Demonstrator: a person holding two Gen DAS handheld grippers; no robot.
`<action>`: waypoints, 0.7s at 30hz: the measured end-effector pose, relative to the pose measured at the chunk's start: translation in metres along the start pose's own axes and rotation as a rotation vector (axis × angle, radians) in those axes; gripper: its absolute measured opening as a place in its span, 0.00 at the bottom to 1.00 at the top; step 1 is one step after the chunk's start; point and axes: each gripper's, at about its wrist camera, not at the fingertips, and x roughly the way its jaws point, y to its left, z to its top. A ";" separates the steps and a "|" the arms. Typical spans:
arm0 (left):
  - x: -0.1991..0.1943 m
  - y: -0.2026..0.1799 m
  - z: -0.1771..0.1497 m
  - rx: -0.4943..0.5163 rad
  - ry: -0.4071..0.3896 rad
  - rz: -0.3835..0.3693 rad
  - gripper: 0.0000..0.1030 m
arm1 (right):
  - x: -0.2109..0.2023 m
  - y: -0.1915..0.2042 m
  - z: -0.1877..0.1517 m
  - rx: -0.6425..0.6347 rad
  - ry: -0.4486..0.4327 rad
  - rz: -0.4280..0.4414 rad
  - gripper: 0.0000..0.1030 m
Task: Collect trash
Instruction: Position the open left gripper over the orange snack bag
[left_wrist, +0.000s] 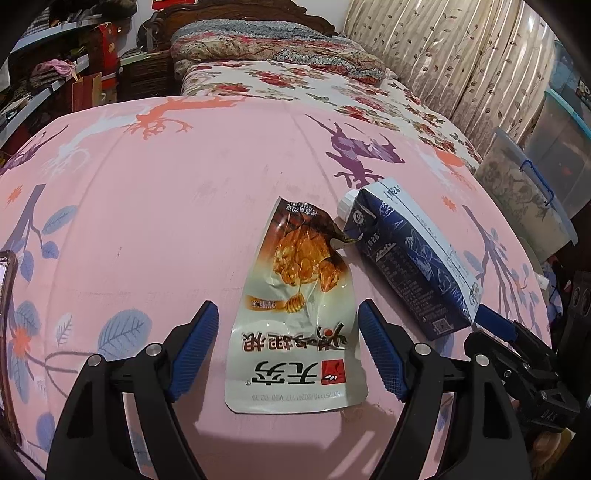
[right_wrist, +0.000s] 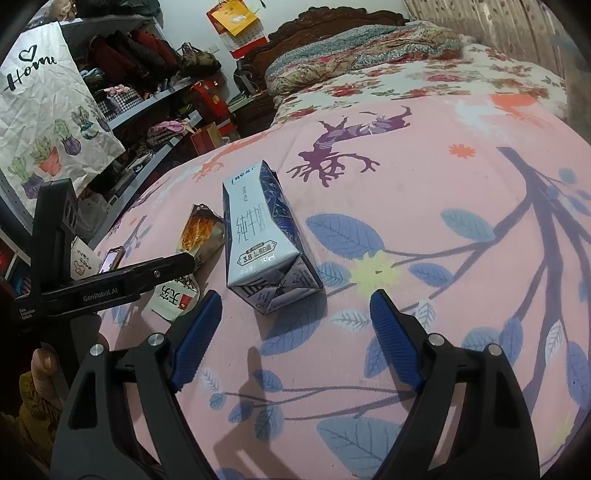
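Tablecloth (left_wrist: 166, 206) pink, blue leaves, purple deer; snack wrapper (left_wrist: 295, 314) silver-orange; milk carton (right_wrist: 266, 240) navy-white; jaws blue-padded.

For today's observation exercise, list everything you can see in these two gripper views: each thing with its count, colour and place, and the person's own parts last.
Snack wrapper: one, silver with orange food print, flat on the pink sheet between the left gripper's fingers.
Milk carton: one, dark blue and white, lying on its side just right of the wrapper.
Phone: one, dark, at the sheet's left edge.
Pink sheet: one, pink with leaf and deer prints, under everything.
Floral quilt: one, red and cream, folded at the bed's head.
Curtain: beige, right of the bed.
Tote bag: one, white, cactus print, hanging left.
Left gripper: black, blue pads, open.
Right gripper: same, open, short of the carton.
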 end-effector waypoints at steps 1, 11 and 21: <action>-0.001 0.000 -0.001 -0.001 0.001 0.001 0.72 | 0.000 0.000 0.000 0.003 0.000 -0.001 0.80; -0.003 -0.002 -0.005 0.000 0.003 0.003 0.74 | 0.000 -0.005 -0.003 0.035 0.003 0.019 0.80; -0.006 0.000 -0.009 -0.003 0.008 -0.011 0.75 | 0.000 -0.005 -0.003 0.033 0.004 0.021 0.81</action>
